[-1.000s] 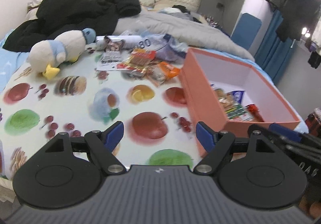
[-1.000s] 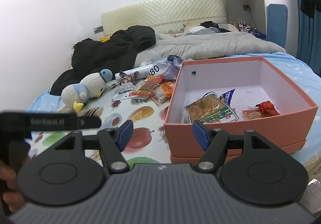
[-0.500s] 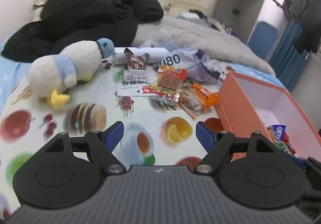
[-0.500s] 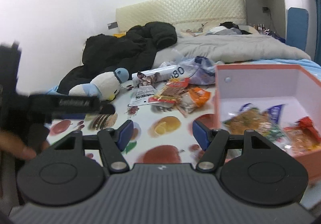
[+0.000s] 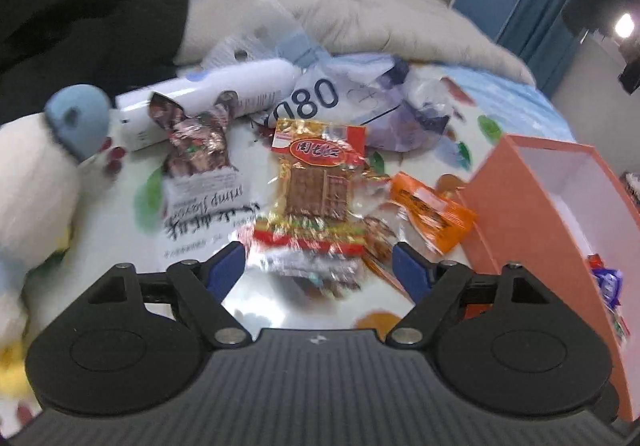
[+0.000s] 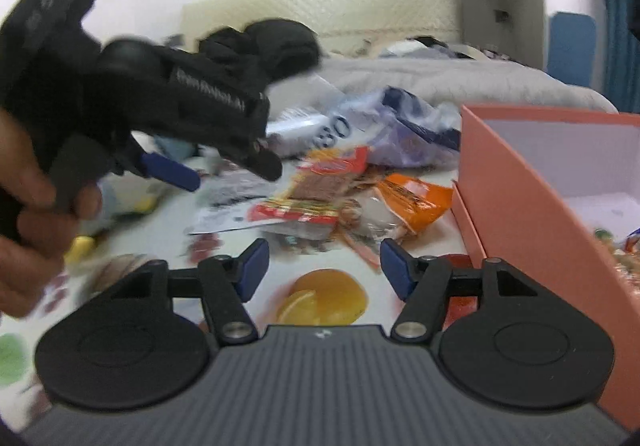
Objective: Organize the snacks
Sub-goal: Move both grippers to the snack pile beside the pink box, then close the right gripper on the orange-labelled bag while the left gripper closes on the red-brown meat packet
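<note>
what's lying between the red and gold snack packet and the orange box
An orange snack packet lies between the red and gold packet and the orange box, with a clear wrapper partly under it. Both wrist views show it.

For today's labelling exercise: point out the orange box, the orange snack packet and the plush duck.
orange box (image 5: 532, 230), left wrist view, on its outer side wall.
orange snack packet (image 5: 434, 210), left wrist view, on the middle of the wrapper.
plush duck (image 5: 32, 182), left wrist view, on its white body.

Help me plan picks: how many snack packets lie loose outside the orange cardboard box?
3: brown-and-white foil packet left, red-gold crinkly packet centre, orange plastic packet beside the box. Others may hide beneath.
</note>
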`<move>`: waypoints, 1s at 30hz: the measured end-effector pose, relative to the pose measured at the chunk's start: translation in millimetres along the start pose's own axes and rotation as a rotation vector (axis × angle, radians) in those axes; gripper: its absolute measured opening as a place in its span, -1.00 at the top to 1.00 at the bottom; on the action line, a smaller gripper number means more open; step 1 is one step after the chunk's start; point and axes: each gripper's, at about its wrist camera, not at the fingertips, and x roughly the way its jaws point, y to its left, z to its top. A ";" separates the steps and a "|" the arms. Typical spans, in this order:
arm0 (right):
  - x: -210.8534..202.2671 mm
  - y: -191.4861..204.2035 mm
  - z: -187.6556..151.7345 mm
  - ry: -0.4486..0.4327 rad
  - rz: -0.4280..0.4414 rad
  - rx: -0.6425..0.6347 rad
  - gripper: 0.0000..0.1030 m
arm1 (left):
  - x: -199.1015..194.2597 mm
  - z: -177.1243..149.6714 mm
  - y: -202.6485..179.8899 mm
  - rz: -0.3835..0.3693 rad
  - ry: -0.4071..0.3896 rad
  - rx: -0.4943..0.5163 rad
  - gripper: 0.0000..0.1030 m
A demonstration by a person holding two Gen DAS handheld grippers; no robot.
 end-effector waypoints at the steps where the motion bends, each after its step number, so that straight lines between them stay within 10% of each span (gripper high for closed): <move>1: 10.3 -0.5 0.2 0.006 -0.027 0.002 -0.23 | 12.2 8.1 0.8 0.017 0.026 0.007 -0.71; 17: 100.0 -9.9 3.5 0.173 -0.148 0.021 -0.49 | 119.7 46.7 -15.1 0.070 0.160 0.122 -0.85; 26: 96.5 -10.7 7.2 0.182 -0.156 0.032 0.44 | 112.2 37.0 -20.3 0.142 0.153 0.157 -0.21; 30: 84.3 -11.5 6.1 0.194 -0.131 0.034 0.53 | 90.8 30.0 -21.7 0.155 0.158 0.148 -0.21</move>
